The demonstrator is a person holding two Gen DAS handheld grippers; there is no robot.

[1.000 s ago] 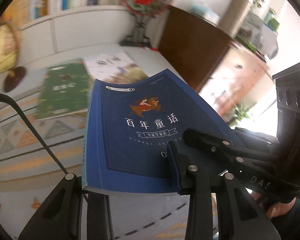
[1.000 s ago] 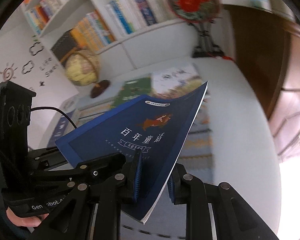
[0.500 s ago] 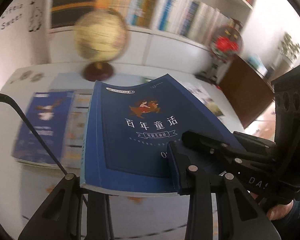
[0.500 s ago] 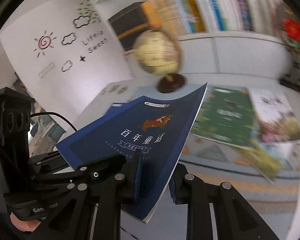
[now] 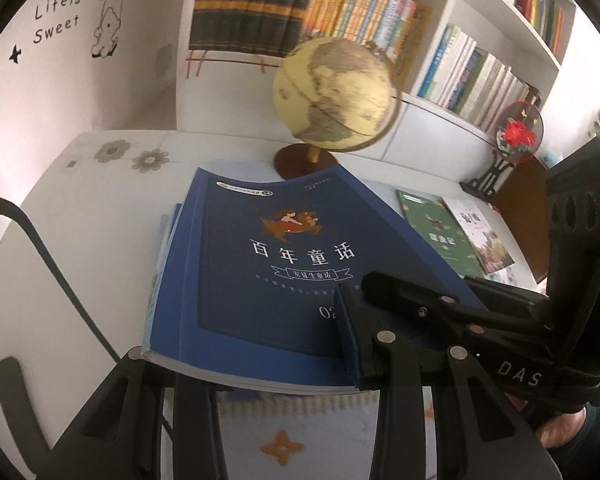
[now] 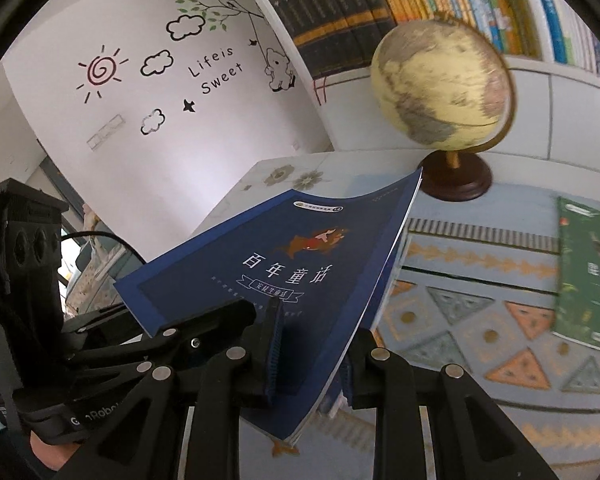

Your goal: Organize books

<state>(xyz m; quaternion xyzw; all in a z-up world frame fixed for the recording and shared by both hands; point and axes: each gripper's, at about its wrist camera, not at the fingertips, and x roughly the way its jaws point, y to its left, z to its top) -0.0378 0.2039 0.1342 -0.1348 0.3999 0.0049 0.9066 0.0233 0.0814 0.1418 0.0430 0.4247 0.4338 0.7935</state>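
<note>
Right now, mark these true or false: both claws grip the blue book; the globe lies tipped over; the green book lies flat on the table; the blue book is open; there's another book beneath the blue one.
1. Both claws grip the blue book: true; left claw, right claw.
2. The globe lies tipped over: false, it stands upright on its base.
3. The green book lies flat on the table: true.
4. The blue book is open: false, its cover is closed.
5. Another book lies beneath it: true, edges show at its left.
</note>
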